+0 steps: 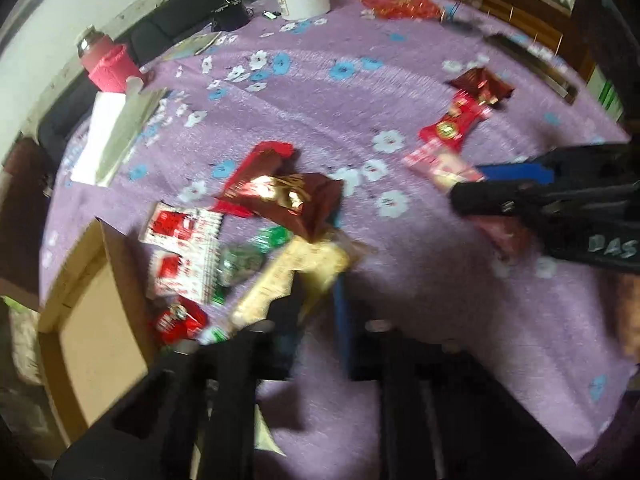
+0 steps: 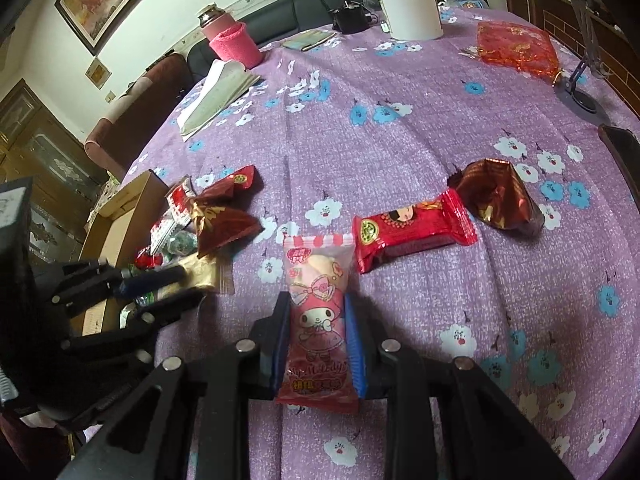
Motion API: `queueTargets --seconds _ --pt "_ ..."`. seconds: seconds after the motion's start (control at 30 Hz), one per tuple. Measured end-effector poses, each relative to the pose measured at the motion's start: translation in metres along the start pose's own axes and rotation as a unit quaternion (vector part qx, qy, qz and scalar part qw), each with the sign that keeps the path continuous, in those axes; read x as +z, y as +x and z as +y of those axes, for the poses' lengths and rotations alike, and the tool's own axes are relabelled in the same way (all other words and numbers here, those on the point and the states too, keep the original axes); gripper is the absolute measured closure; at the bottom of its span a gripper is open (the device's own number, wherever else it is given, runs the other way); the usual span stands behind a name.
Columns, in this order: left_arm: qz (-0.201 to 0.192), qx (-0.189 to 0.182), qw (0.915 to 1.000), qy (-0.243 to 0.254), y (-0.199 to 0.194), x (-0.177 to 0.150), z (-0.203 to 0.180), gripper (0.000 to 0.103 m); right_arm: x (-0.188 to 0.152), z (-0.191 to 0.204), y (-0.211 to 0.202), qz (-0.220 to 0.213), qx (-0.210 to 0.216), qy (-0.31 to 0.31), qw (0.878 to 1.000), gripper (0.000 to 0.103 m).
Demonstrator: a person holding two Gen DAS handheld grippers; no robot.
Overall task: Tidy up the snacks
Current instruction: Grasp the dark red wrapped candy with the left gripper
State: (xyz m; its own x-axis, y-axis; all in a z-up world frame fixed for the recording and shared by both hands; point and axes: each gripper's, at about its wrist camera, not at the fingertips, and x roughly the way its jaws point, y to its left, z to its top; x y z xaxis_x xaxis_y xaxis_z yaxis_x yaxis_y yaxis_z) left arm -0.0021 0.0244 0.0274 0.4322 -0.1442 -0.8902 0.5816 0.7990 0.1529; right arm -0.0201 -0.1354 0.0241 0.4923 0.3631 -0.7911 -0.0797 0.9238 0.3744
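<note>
The right tongs (image 2: 318, 344) are clamped on a pink cartoon-print snack packet (image 2: 318, 320), one blue pad on each long side; the packet lies lengthwise between the fingers on the purple floral worktop (image 2: 400, 128). A red snack bar (image 2: 414, 232) lies just beyond it, and a dark brown foil packet (image 2: 500, 196) sits further right. The left tongs (image 1: 316, 284) are closed together on the edge of a gold wrapper (image 1: 296, 272), at the near side of a heap of snacks (image 1: 240, 232). A cardboard box (image 1: 92, 320) stands beside this heap at the worktop's left edge. A white tub (image 2: 410, 6) and a pink-sleeved flask (image 2: 228, 38) stand at the far side.
</note>
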Motion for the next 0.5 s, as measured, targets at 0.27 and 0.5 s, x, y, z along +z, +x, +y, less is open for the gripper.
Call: queueTargets --seconds 0.27,0.5 --pt "-0.03 -0.033 0.9961 -0.076 -0.018 -0.011 0.021 0.094 -0.006 0.005 -0.014 -0.013 0.004 -0.007 1.0 0.076" --pt "-0.079 -0.085 0.9775 -0.176 -0.026 0.011 0.05 0.059 -0.012 0.0 -0.016 -0.011 0.005 0.003 1.0 0.076"
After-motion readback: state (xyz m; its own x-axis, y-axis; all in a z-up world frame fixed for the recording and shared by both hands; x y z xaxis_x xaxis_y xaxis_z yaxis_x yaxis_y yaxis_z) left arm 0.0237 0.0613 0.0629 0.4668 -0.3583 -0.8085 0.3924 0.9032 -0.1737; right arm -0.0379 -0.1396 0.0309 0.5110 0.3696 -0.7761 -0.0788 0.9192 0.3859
